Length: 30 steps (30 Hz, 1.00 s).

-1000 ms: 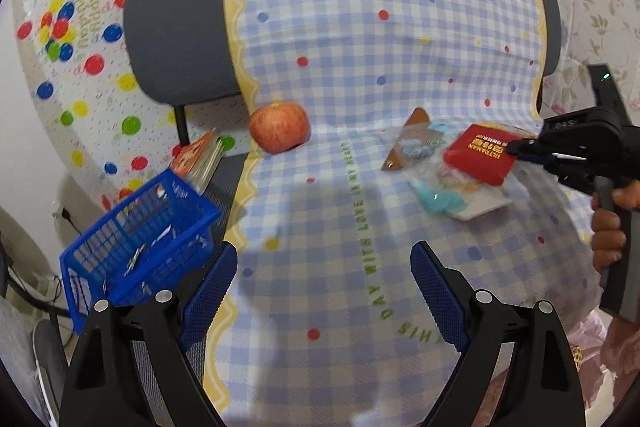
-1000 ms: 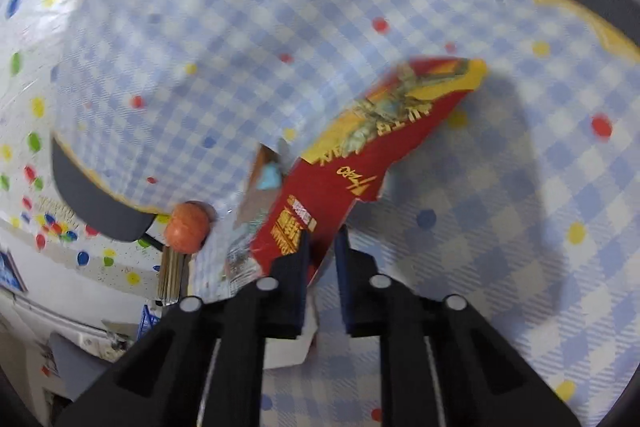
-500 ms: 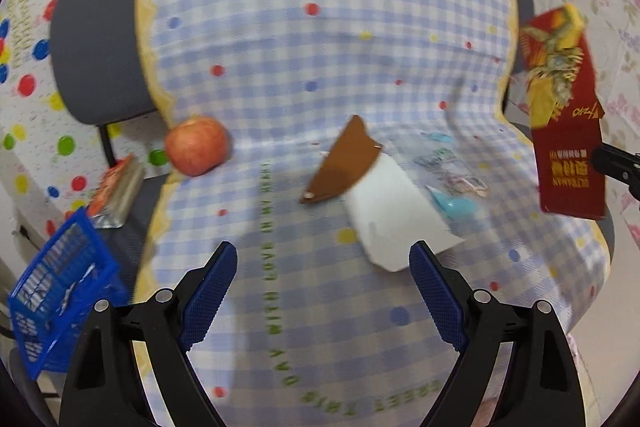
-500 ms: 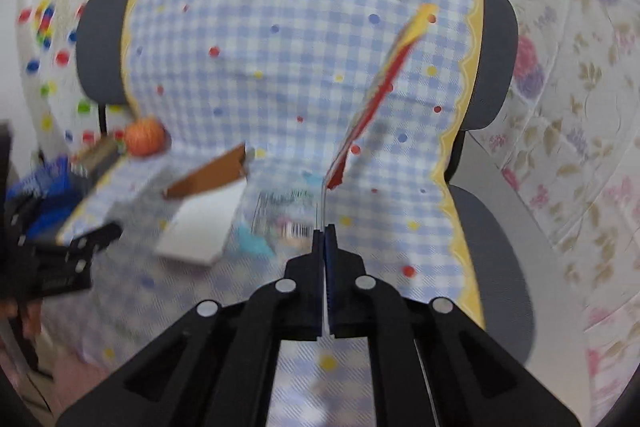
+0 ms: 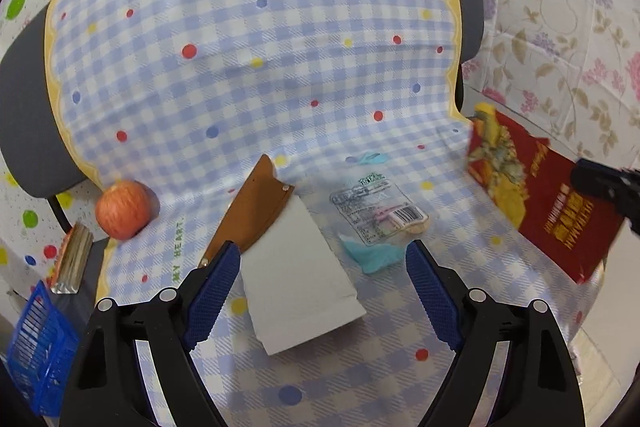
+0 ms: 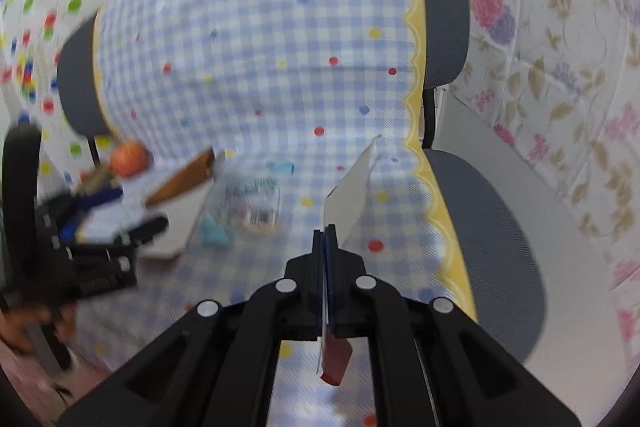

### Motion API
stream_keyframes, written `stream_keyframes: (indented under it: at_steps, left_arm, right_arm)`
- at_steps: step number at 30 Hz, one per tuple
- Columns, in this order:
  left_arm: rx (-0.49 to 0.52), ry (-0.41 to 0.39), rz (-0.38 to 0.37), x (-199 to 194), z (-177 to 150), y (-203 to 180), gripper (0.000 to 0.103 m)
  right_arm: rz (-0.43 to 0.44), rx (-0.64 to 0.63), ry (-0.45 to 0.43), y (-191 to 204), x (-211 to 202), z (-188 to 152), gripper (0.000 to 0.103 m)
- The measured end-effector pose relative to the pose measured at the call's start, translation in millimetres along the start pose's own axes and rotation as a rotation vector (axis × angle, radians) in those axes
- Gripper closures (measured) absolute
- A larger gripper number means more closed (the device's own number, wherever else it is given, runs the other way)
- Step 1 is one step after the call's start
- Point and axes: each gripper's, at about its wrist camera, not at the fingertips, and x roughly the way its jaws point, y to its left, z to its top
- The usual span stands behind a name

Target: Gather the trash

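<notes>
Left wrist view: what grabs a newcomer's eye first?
The red snack packet, lifted off at the right edge and pinched in the shut right claw. Then the white paper bag with a brown flap, lying on the blue checked cloth between the open left claw's fingers. An apple sits at the cloth's left edge.
</notes>
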Motion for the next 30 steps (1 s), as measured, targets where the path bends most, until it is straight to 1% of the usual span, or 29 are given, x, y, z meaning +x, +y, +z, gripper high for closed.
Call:
stream_keyframes:
  at_steps: [2,3,4,5,6,7,8,9,10,11,13,14,15,17,18,19,22,24,27,28,30]
  left_arm:
    - [-0.006,0.003,0.016,-1,-1,4,0.019]
    - [-0.005,0.002,0.027,-2,-2,6,0.019]
    - [-0.003,0.001,0.035,-3,-3,9,0.019]
    - [-0.002,0.001,0.046,-4,-4,11,0.019]
    - [-0.006,0.001,0.059,-4,-6,15,0.019]
    - [-0.011,0.003,0.062,-4,-7,18,0.019]
    - [-0.02,0.008,0.063,-4,-9,21,0.019]
    - [-0.027,0.012,0.063,-4,-10,23,0.019]
    - [-0.035,0.014,0.061,-3,-11,24,0.019]
    - [-0.037,0.014,0.061,-3,-12,25,0.019]
    - [-0.033,0.013,0.067,-4,-14,26,0.019]
    - [-0.033,0.01,0.072,-5,-16,27,0.019]
    - [-0.034,0.008,0.075,-7,-17,28,0.019]
    - [-0.039,0.003,0.08,-9,-20,31,0.019]
    - [-0.045,0.004,0.082,-11,-22,34,0.019]
    - [-0.05,0.005,0.084,-11,-25,37,0.019]
    - [-0.064,0.012,0.099,-14,-32,49,0.019]
    - [-0.075,0.016,0.106,-16,-37,57,0.019]
    - [-0.099,0.021,0.107,-19,-44,69,0.019]
    - [-0.107,0.022,0.105,-20,-46,72,0.019]
    - [-0.117,0.017,0.107,-25,-51,78,0.019]
  right_arm:
    - [0.006,0.079,0.042,-16,15,1,0.101]
    - [-0.009,0.115,0.062,-25,22,-1,0.101]
    - [-0.049,0.141,0.085,-34,29,-6,0.099]
    - [-0.073,0.138,0.087,-37,31,-8,0.097]
    - [-0.114,0.117,0.096,-39,33,-11,0.091]
    - [-0.13,0.103,0.1,-40,33,-13,0.076]
    - [-0.135,0.089,0.086,-40,29,-15,0.067]
    - [-0.144,0.078,0.065,-38,24,-15,0.056]
    - [-0.178,0.06,0.032,-33,15,-14,0.054]
    - [-0.192,0.052,0.011,-31,11,-12,0.054]
    - [-0.184,0.049,-0.04,-26,0,-7,0.054]
    - [-0.152,0.049,-0.061,-21,-3,-4,0.054]
    - [-0.114,0.046,-0.064,-16,-2,-2,0.055]
    - [-0.033,0.044,-0.013,-3,15,-3,0.07]
    - [0.006,0.051,0.025,3,28,-5,0.08]
    - [0.035,0.066,0.068,8,45,-9,0.08]
    - [0.112,0.138,0.142,16,79,-16,0.08]
    - [0.12,0.183,0.164,17,92,-18,0.08]
    - [0.097,0.254,0.188,14,108,-19,0.08]
    - [0.104,0.281,0.2,13,113,-19,0.083]
    - [0.113,0.311,0.208,14,115,-20,0.1]
